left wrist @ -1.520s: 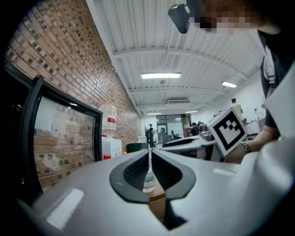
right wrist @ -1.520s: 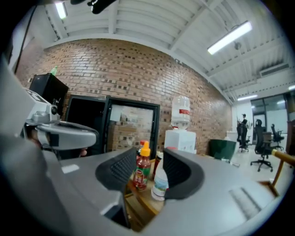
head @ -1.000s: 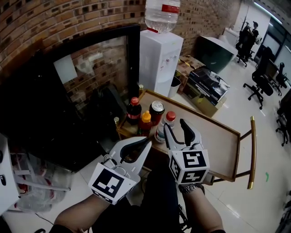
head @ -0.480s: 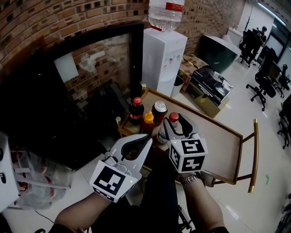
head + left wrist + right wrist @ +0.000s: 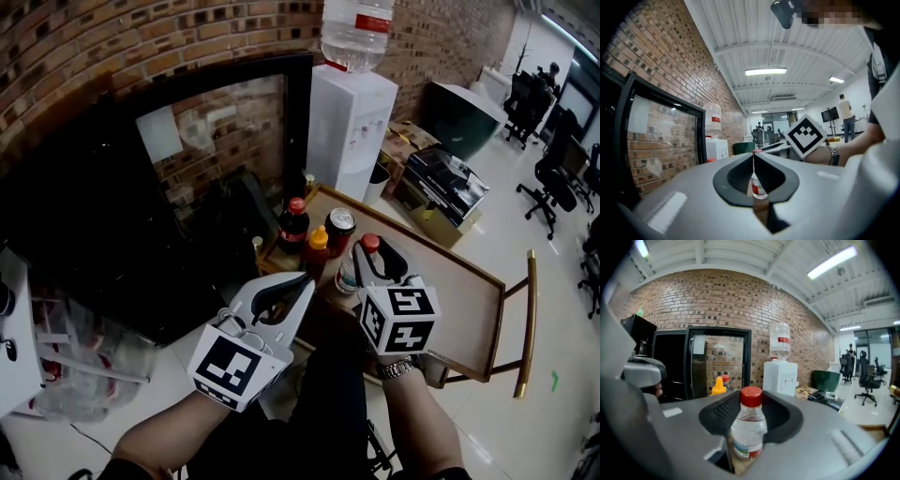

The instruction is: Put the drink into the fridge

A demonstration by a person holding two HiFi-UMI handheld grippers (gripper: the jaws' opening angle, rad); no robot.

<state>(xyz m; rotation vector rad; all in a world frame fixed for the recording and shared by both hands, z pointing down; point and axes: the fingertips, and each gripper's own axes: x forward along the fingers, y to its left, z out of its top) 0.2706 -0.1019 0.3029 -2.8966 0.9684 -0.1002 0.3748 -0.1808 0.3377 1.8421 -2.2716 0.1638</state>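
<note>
A clear drink bottle [image 5: 350, 273] with a red cap stands on the wooden cart top [image 5: 450, 295], beside an orange-capped bottle [image 5: 318, 249], a cola bottle [image 5: 294, 226] and a can [image 5: 339, 228]. My right gripper [image 5: 375, 251] reaches level around the clear bottle [image 5: 749, 427]. Its jaws have just been closing, and the pads now press on the bottle's sides. My left gripper [image 5: 302, 281] hovers left of the drinks, shut and holding nothing. Through the small hole behind its touching tips [image 5: 753, 157], the clear bottle [image 5: 758, 185] shows.
The black fridge [image 5: 216, 159] with a glass door stands shut behind the cart, against the brick wall. A white water dispenser [image 5: 352, 127] is to its right. Boxes [image 5: 441, 183] and office chairs [image 5: 553, 178] fill the floor beyond. The cart has a brass handle [image 5: 527, 319].
The right gripper's jaws, wide apart around the clear bottle's neck a second ago, have narrowed onto it. The left gripper has stayed put and shut.
</note>
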